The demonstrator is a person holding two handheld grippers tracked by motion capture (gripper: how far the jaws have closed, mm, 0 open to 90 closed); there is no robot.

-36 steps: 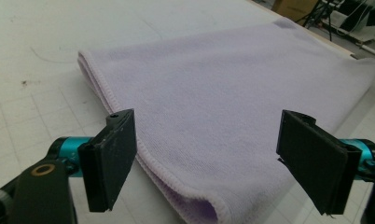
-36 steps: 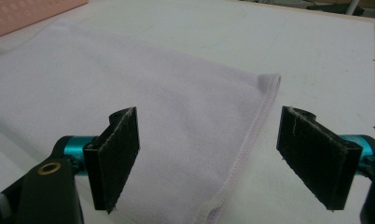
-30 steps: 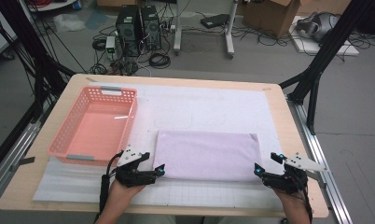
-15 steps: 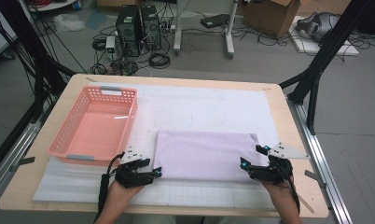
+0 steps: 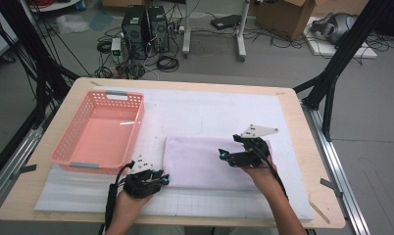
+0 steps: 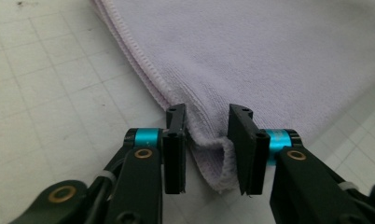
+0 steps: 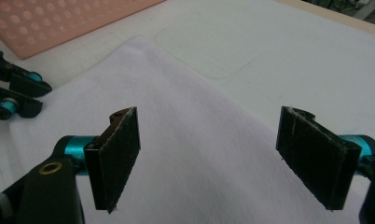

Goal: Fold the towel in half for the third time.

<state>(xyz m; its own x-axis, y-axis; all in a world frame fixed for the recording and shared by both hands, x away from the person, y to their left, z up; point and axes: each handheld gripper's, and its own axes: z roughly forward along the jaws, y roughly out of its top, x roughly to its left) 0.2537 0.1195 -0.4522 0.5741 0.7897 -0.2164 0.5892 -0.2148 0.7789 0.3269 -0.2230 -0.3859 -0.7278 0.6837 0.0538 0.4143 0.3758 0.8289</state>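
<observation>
Since the earlier frames the right gripper [image 5: 230, 155] has swung inward from the table's right edge and now hangs over the folded lilac towel [image 5: 200, 161], jaws spread wide with nothing between them. At the towel's near left corner, the left gripper [image 6: 205, 140] has just been closing, and its jaws now pinch a bunched fold of that corner. Just beyond the left gripper sits the pink basket [image 5: 72, 147].

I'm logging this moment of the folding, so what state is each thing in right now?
Lilac towel: folded, flat on the mat, near-left corner bunched.
Left tongs: have just been closing, pinching that corner.
Right tongs: open wide, above the towel, holding nothing.
Pink basket: upright, empty, left of the towel.
</observation>
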